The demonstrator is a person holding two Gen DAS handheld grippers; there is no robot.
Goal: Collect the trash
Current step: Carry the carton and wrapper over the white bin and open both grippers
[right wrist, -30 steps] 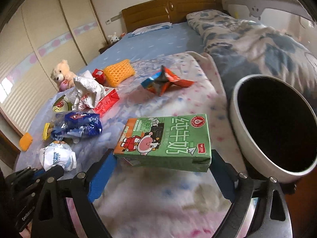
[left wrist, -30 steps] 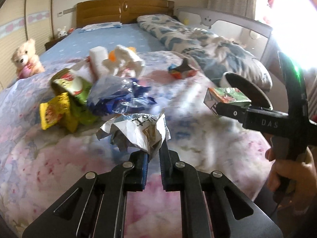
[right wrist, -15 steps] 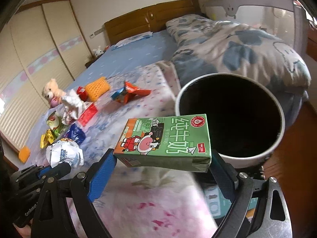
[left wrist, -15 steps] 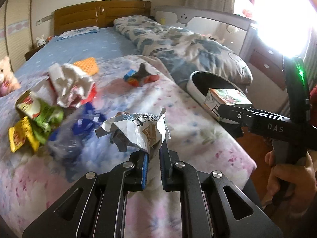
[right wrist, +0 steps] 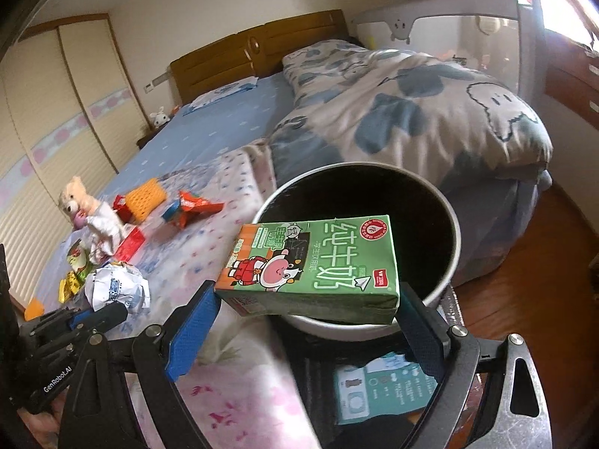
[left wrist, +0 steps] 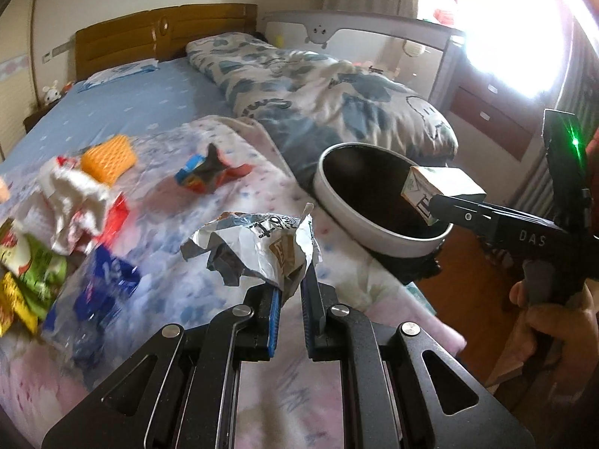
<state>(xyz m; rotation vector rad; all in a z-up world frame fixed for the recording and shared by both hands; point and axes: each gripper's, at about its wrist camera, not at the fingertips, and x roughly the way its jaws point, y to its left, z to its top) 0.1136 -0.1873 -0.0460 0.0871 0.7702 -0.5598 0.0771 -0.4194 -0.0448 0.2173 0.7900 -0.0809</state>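
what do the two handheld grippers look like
Both are matte black metal linkages with silver pivot bolts and blue pads. The left gripper body reads "GenRobot.AI" in white. The right gripper reads "DAS" and shows a green light. No sleeve visible.

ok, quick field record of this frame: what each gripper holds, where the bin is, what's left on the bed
left gripper: shut on crumpled wrapper, above the bed
right gripper: shut on green milk carton, carton over the bin's mouth
bin: white rim, dark inside, at the bed's edge
left on bed: orange sponge, red-blue snack bag, white paper wad, blue wrapper, green and yellow packets
other: teddy bear
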